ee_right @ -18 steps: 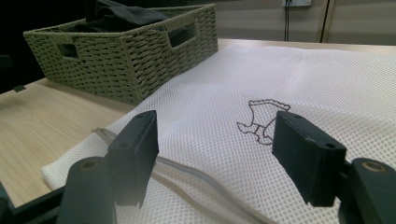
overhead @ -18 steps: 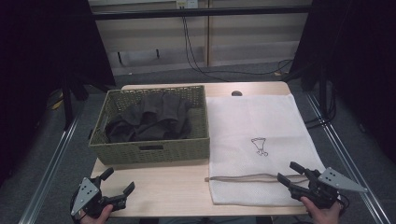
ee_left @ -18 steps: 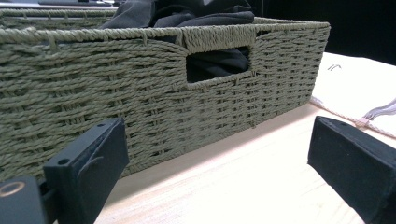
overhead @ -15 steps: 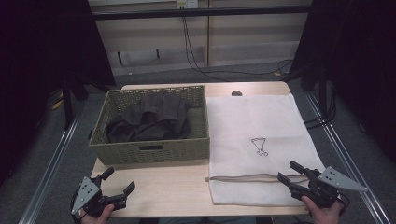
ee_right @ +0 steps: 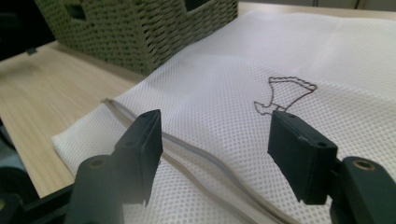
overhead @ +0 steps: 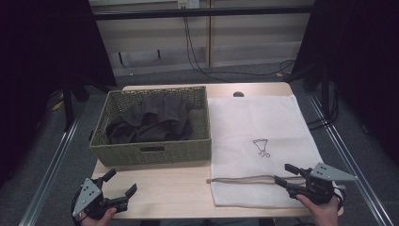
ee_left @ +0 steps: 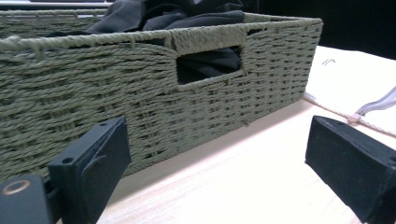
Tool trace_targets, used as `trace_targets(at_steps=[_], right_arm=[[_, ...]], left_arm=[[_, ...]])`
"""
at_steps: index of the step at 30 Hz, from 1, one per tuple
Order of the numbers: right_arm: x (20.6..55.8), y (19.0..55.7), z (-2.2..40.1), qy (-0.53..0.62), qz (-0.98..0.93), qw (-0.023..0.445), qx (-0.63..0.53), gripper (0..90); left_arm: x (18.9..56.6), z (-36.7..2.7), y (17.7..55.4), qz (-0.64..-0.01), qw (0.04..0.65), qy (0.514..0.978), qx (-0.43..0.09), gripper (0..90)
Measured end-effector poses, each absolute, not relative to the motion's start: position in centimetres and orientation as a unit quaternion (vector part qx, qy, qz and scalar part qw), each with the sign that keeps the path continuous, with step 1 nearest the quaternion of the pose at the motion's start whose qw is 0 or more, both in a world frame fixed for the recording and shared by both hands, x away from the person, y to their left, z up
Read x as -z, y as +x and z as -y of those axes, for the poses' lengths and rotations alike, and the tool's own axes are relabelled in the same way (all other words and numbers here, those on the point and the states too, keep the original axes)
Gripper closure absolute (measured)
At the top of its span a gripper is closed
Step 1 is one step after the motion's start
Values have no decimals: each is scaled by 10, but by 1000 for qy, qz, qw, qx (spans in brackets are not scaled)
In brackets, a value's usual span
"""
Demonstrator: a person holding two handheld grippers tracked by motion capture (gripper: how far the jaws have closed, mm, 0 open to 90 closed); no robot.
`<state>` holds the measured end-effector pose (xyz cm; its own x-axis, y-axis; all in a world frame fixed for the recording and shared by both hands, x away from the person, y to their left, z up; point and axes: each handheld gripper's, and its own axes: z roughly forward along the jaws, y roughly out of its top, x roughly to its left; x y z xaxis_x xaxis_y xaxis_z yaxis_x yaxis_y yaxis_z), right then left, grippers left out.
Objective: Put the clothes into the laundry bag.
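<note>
- The left gripper [overhead: 121, 185] hovered over the near left corner of the desk [overhead: 169, 188], its jaws spread wide with nothing between them.
- In the left gripper view those jaws framed the front wall of the woven green basket [ee_left: 154, 93], which stood just ahead of them on the desk.
- Dark clothes [overhead: 150, 120] lay heaped inside the basket, showing through its handle slot in the left gripper view.
- The right gripper [overhead: 284, 177] sat low over the near edge of the white mesh laundry bag [overhead: 259, 127], its jaws open and holding nothing.
- The bag lay flat on the right half of the desk, just beside the basket, its zipper [ee_right: 187, 158] running along the near edge and passing between the right jaws.
- A small outline drawing [ee_right: 285, 93] marked the bag's middle.
</note>
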<state>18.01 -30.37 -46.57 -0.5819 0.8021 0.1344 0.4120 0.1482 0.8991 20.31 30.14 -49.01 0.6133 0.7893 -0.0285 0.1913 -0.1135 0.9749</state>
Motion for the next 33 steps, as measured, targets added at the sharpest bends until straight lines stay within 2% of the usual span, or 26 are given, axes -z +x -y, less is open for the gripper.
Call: trace_targets(at_steps=[3,9,14,17,21,24,32,33], right_arm=[[466,185,298,405,-750,175,-493,377],[464,210,284,379,-801,146,-440,498],[466,229,280,382,-809,123,-429,527],[476,239,278,385,-819,116,-409,622],[489,238,281,391,-820,103,-406,634],[492,235,283,389,-826,111,-393,616],[501,234,282,376,-843,111,-369,407],[501,234,282,372,-844,109,-370,405]], left_arm=[[490,-301,203,-353,566,699,-260,67],[491,-301,205,-346,565,705,-254,72],[491,-300,206,-346,574,703,-237,72],[492,-304,208,-350,572,701,-241,70],[491,-304,207,-352,569,700,-249,71],[491,-305,206,-354,569,700,-248,71],[490,-303,206,-346,568,707,-241,71],[490,-303,206,-346,568,707,-241,71]])
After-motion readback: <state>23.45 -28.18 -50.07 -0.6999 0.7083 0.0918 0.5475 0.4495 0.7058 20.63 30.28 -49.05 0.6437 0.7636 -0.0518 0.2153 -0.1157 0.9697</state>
